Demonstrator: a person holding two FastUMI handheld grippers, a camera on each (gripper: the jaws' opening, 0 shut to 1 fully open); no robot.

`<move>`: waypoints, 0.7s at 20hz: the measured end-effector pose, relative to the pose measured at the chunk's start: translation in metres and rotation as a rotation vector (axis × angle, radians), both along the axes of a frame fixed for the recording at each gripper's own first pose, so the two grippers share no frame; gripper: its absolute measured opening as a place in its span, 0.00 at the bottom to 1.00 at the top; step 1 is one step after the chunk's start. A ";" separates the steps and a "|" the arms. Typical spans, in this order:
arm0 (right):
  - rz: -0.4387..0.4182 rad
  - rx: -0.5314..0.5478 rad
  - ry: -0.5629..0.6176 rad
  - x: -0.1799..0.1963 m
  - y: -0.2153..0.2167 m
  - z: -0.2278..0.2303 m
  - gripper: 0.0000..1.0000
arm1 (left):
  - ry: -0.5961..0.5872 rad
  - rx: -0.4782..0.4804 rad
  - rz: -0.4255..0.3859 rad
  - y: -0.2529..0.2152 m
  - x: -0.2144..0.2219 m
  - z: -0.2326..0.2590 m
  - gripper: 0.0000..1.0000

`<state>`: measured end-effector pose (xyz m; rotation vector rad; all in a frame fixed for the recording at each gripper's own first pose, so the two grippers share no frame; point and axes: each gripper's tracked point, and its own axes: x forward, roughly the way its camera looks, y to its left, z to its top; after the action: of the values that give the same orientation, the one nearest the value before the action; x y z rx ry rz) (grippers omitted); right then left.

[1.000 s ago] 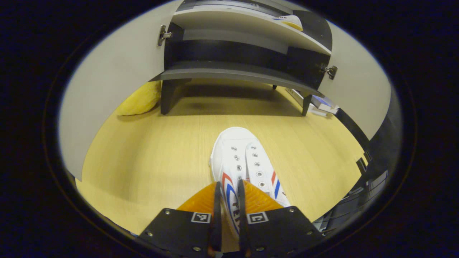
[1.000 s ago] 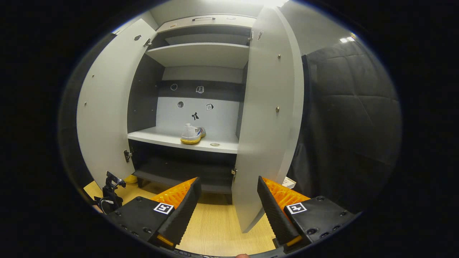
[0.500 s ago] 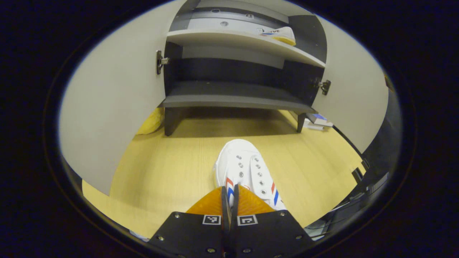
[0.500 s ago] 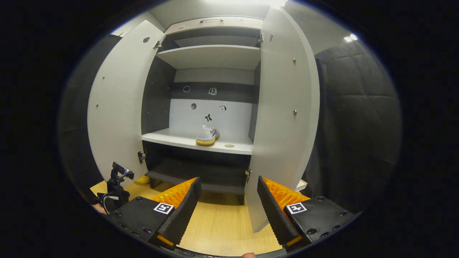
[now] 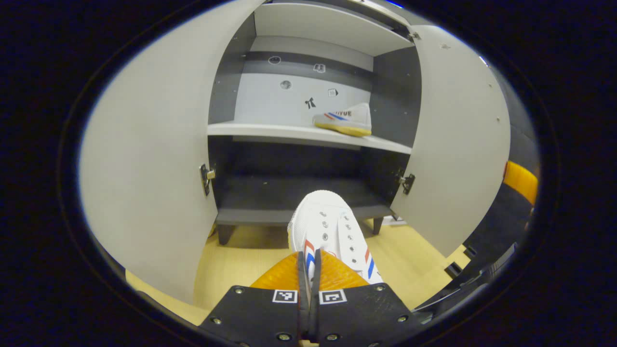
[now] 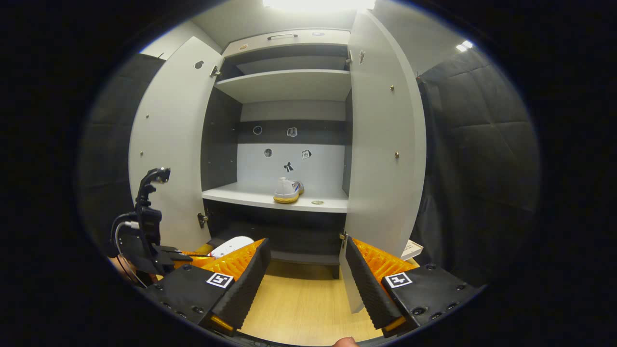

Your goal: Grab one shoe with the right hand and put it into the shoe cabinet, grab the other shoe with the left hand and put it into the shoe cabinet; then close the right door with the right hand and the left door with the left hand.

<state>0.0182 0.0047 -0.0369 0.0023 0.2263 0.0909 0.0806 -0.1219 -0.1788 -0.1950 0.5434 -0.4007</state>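
Second shoe [image 5: 328, 226] clamped at collar in left gripper [image 5: 308, 284], toe toward shoe cabinet [image 5: 308, 130] for shelving; right gripper [image 6: 304, 277] apart, idle

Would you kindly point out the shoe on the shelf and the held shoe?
Shoe on the shelf [image 5: 344, 119], left gripper view, its side panel.
Held shoe [image 5: 322, 219], left gripper view, its toe.

Your held shoe [image 5: 322, 226] is white with red and blue diagonal stripes. The shelved shoe [image 5: 343, 119] is white too, with a yellow sole. The cabinet doors [image 5: 149, 159] are pale grey, the interior [image 5: 289, 168] dark grey, the floor [image 6: 303, 308] light wood-grain.
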 end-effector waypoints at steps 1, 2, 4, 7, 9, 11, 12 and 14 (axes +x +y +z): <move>0.012 0.008 -0.007 -0.004 0.004 0.001 0.98 | -0.028 -0.007 0.006 -0.001 0.008 0.014 0.01; 0.023 0.014 -0.012 -0.007 0.007 0.000 0.98 | -0.054 -0.012 0.016 0.001 0.011 0.029 0.01; 0.041 0.025 -0.010 -0.013 0.013 -0.001 0.97 | -0.101 -0.022 0.021 0.000 0.026 0.057 0.01; 0.056 0.025 0.007 -0.020 0.015 -0.009 0.98 | -0.151 -0.031 0.041 0.002 0.053 0.091 0.01; 0.059 0.027 0.021 -0.023 0.014 -0.013 0.98 | -0.176 -0.034 0.072 0.005 0.075 0.105 0.01; 0.056 0.035 0.025 -0.025 0.011 -0.015 0.98 | -0.203 -0.032 0.093 0.008 0.094 0.118 0.01; 0.053 0.042 0.027 -0.027 0.009 -0.016 0.98 | -0.214 -0.029 0.102 0.010 0.104 0.123 0.01; 0.048 0.054 0.025 -0.027 0.007 -0.017 0.98 | -0.229 -0.033 0.116 0.009 0.130 0.133 0.01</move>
<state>-0.0091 0.0119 -0.0540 0.0523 0.2491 0.1449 0.2103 -0.1130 -0.0456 -0.2087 0.2991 -0.3146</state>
